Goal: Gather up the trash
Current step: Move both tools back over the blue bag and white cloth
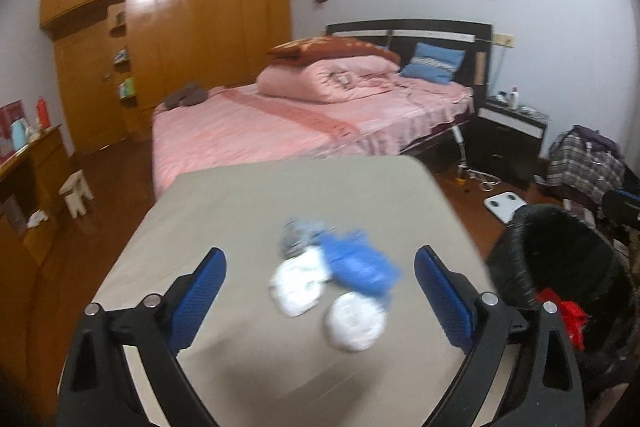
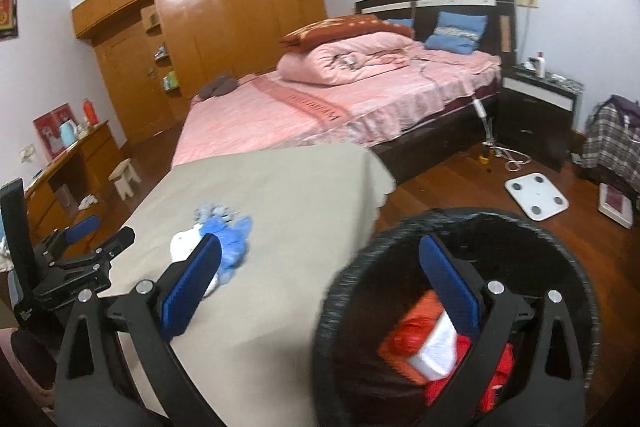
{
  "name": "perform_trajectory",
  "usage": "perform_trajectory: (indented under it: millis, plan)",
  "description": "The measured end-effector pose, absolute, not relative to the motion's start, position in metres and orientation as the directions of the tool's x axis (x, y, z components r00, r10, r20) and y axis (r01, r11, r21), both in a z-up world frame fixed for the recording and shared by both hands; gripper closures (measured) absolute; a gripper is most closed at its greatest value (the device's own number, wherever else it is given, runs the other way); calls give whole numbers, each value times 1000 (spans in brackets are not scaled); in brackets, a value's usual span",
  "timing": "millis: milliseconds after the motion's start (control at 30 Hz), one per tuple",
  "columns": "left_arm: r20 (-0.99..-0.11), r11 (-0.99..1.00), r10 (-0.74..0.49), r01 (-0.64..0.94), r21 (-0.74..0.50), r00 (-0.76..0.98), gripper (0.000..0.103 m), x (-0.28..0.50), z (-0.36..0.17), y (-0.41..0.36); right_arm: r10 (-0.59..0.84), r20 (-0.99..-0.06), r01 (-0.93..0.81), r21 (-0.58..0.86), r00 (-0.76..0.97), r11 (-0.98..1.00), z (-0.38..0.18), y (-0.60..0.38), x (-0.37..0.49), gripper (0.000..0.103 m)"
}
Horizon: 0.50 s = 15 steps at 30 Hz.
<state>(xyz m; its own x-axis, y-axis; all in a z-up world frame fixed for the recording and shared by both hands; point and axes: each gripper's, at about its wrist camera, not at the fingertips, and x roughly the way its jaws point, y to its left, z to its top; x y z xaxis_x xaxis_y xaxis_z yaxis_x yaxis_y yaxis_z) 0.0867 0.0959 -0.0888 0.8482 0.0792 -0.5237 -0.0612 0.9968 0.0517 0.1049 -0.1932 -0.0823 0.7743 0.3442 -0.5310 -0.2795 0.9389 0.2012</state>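
So the table [image 1: 240,195] has a plain beige cloth over it with rounded corners. The only stuff on it is a little pile of trash toward the right edge, about midway back: two white crumpled wads [image 1: 298,285], a blue wrapper or bag [image 1: 360,267] touching them, and something grey-blue [image 1: 298,233] just behind. It's blurry, so I can't say what that last bit is.

Desk [image 1: 240,195] cover: matt beige cloth. Wardrobe [image 1: 192,27] and floor [image 2: 460,179]: glossy wood. Bin [image 2: 520,227] liner: black plastic.
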Motion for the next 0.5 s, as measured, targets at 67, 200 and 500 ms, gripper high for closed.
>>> perform_trajectory:
  millis: [67, 200, 500]
  plan:
    - [-532, 995, 96, -83, 47, 842, 10, 85, -95, 110, 363, -535, -300, 205, 763, 932, -87, -175, 110, 6]
    - [-546, 992, 120, -118, 39, 829, 10, 88, -108, 134, 391, -545, -331, 210, 742, 920, -97, -142, 121, 6]
    - [-590, 990, 119, -140, 10, 799, 10, 111, -136, 159, 396, -579, -346, 201, 713, 916, -119, -94, 155, 7]
